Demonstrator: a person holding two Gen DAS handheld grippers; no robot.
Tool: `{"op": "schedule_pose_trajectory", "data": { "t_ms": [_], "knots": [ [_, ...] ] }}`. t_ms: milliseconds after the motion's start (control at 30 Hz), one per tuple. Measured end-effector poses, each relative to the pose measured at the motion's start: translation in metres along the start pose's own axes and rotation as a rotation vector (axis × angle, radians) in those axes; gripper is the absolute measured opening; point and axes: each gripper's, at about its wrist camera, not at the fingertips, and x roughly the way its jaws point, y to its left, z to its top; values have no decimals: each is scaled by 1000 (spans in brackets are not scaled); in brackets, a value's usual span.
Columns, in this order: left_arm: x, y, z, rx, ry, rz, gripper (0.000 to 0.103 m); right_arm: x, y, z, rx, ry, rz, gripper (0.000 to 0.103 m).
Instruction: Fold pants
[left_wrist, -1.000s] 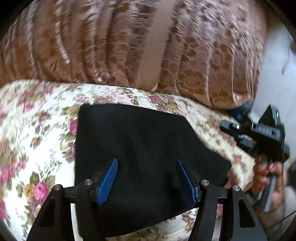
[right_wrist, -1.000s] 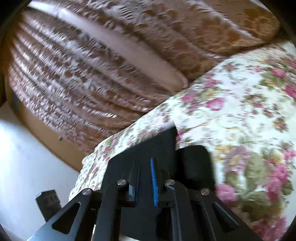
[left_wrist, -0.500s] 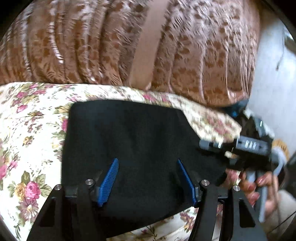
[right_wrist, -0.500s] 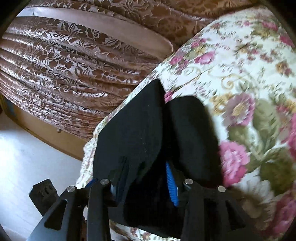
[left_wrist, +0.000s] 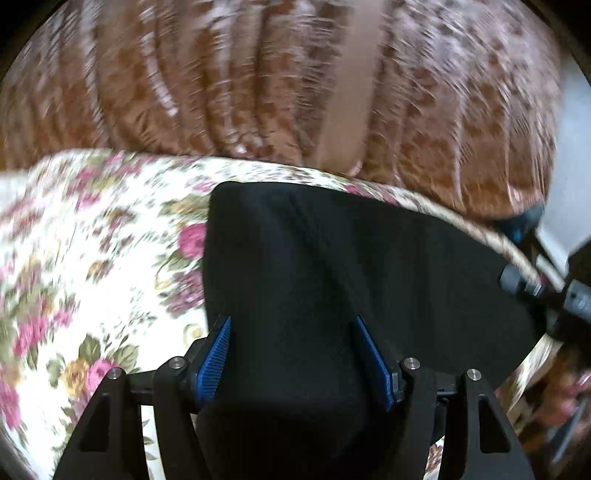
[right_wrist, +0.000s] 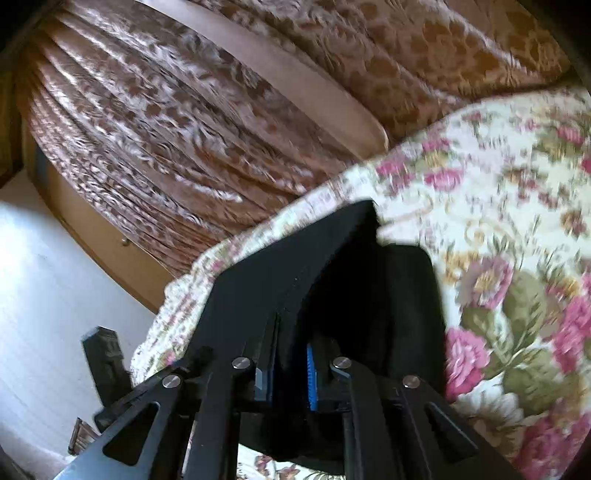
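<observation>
The black pants (left_wrist: 332, 266) lie folded on a floral sheet (left_wrist: 92, 240) of a bed. My left gripper (left_wrist: 291, 325) is open, its blue pads (left_wrist: 218, 354) standing wide apart over the near part of the pants. In the right wrist view, my right gripper (right_wrist: 291, 354) has its jaws closed to a narrow gap on a raised edge of the pants (right_wrist: 295, 266), which tents up over a lower dark layer (right_wrist: 399, 295). The right gripper also shows at the right edge of the left wrist view (left_wrist: 546, 291).
A brown patterned bed cover or headboard cushion (left_wrist: 295, 81) rises behind the sheet. A pale floor (right_wrist: 44, 266) lies beside the bed, with a wooden bed frame (right_wrist: 92, 236). A dark object (right_wrist: 105, 354) stands on the floor at the lower left.
The right gripper's jaws were shut, opened around the pants edge, and have now closed on it, lifting the edge. The left gripper stays open and has shifted slightly over the pants.
</observation>
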Motion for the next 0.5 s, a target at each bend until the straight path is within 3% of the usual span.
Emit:
{"op": "schedule_pose_trajectory", "data": {
  "t_ms": [133, 233, 367, 500],
  "knots": [
    [10, -17, -5, 66, 4, 30, 67, -14, -4, -2, -32, -6, -54, 12],
    [11, -14, -10, 83, -9, 36, 69, 0, -29, -15, 48, 61, -139, 14],
    [1, -4, -5, 38, 19, -2, 69, 3, -38, -18, 118, 50, -122, 22],
    [-20, 7, 17, -19, -7, -8, 69, -10, -10, 7, -32, 28, -272, 27]
  ]
}}
